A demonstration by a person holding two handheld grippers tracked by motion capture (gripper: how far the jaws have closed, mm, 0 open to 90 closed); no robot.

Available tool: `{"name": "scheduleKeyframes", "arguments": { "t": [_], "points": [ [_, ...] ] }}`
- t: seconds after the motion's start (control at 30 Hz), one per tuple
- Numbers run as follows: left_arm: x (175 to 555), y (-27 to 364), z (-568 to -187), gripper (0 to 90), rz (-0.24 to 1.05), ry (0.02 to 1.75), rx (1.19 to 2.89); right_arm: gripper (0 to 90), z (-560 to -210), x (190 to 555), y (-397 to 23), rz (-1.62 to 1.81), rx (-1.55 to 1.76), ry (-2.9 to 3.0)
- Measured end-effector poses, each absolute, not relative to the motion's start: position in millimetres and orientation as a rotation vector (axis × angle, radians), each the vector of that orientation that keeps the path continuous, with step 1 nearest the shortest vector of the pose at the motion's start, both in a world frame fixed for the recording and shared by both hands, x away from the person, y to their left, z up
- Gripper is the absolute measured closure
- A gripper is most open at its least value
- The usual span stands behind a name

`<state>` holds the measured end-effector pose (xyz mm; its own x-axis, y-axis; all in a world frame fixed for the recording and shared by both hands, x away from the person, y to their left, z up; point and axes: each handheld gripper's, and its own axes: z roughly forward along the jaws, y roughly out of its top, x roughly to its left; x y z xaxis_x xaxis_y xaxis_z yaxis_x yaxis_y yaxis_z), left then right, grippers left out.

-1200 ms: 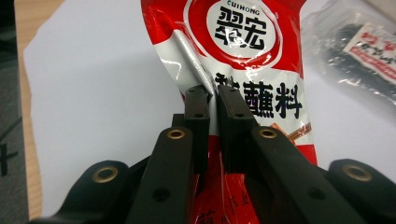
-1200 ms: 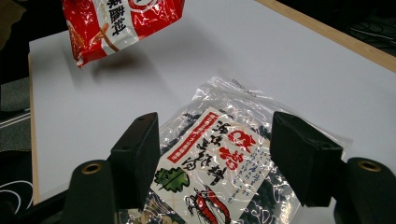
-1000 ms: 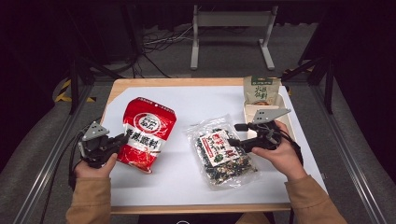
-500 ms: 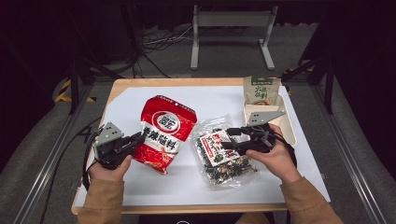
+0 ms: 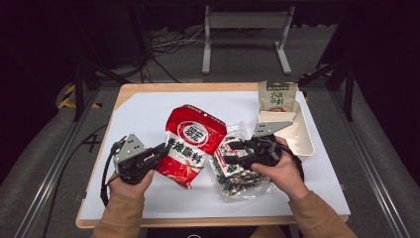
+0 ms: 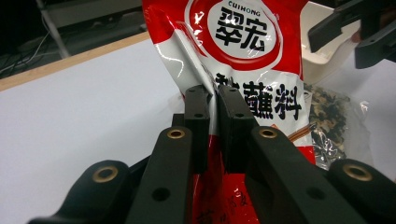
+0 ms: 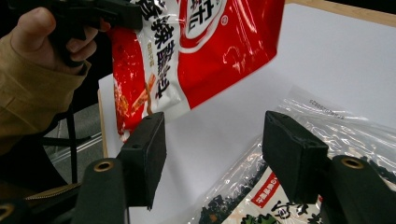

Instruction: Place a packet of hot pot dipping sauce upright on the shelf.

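A red seasoning bag (image 5: 194,141) with white lettering hangs tilted above the white table sheet. My left gripper (image 5: 162,150) is shut on its lower left edge. In the left gripper view the jaws (image 6: 215,95) pinch a fold of the red bag (image 6: 247,42). A clear bag of dark dried seaweed (image 5: 236,179) lies flat to the right of it. My right gripper (image 5: 228,152) is open just above that bag's left part, pointing left. In the right gripper view the pads (image 7: 215,128) stand wide apart over the clear bag (image 7: 336,135), with the red bag (image 7: 205,42) ahead.
A white tray (image 5: 303,141) sits at the table's right side, with a green pouch (image 5: 277,96) standing at its far end. The white sheet (image 5: 143,111) covers a wooden tabletop. A metal stand and cables lie on the floor beyond the table.
My left gripper has carried the red bag to the right, toward the clear bag. My right gripper has shifted left over the clear bag.
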<state>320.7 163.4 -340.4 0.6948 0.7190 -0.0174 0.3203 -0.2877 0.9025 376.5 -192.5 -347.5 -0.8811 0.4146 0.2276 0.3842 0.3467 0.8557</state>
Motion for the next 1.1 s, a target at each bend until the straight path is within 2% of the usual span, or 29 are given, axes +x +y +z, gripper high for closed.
{"name": "scheduleKeyframes", "arguments": {
  "t": [0.73, 0.8, 0.97, 1.0, 1.1],
  "points": [
    [313, 138, -348, 83.3, 0.469, 0.727, 1.876, 40.8, -362, 380, -173, 1.657, 0.808, 2.556],
    [313, 136, -349, 83.3, 0.467, 0.726, 1.877, 44.2, -363, 380, -172, 1.675, 0.806, 2.565],
    [313, 135, -349, 83.3, 0.460, 0.722, 1.874, 63.1, -364, 381, -173, 1.728, 0.798, 2.609],
    [313, 135, -349, 83.3, 0.460, 0.722, 1.874, 63.1, -364, 381, -173, 1.728, 0.798, 2.609],
    [313, 135, -350, 83.3, 0.458, 0.720, 1.870, 75.4, -363, 382, -175, 1.760, 0.776, 2.623]
  ]
}}
